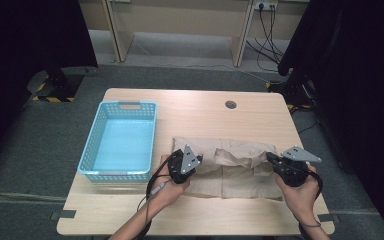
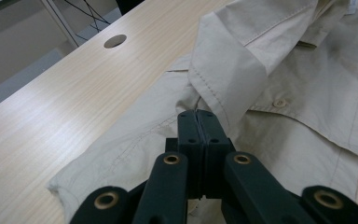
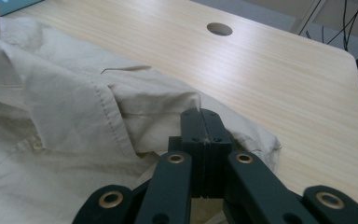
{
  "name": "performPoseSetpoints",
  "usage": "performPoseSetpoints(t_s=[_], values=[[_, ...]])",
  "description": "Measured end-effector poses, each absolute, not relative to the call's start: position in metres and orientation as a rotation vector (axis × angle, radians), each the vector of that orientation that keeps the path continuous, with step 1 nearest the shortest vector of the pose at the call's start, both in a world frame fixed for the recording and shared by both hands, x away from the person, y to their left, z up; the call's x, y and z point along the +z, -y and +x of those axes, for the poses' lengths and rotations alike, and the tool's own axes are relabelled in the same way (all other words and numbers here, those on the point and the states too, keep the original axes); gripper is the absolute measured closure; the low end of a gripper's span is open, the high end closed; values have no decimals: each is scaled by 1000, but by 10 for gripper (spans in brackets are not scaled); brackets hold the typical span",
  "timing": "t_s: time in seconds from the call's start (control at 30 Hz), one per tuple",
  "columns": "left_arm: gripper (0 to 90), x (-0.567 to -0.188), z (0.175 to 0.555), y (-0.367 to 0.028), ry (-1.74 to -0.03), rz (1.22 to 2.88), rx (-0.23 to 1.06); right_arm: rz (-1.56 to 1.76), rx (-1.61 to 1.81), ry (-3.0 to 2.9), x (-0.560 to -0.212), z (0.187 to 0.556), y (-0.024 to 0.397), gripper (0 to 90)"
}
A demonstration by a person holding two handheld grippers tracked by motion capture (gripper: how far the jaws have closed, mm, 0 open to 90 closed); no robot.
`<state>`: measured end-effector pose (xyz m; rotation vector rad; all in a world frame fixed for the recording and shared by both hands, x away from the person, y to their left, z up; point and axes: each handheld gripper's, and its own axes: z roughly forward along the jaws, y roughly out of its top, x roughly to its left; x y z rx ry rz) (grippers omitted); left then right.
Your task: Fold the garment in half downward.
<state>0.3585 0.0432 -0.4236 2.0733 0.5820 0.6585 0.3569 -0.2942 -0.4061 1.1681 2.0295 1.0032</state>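
Both grippers (image 2: 198,116) (image 3: 201,114) closed at shirt (image 1: 240,160) folds

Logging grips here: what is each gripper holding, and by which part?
Both jaw pairs are shut at the beige shirt; whether the left gripper or right gripper pinches fabric cannot be told.

Shirt (image 1: 230,165): plain beige, no pattern, matching beige button and stitching. Basket (image 1: 100,135): light blue, perforated lattice walls. Table (image 1: 195,107): pale wood grain. Left gripper (image 2: 198,116) and right gripper (image 3: 201,116): black jaws, brass-coloured pivot rings, grey top plates. Floor: dark grey.
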Motion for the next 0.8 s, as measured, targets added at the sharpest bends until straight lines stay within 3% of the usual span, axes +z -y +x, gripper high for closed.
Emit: performPoseSetpoints(t_s=[0.8], values=[[890,-445,348,-42,-574,2126,613,1197,984,-2083,-431,343,297,900]])
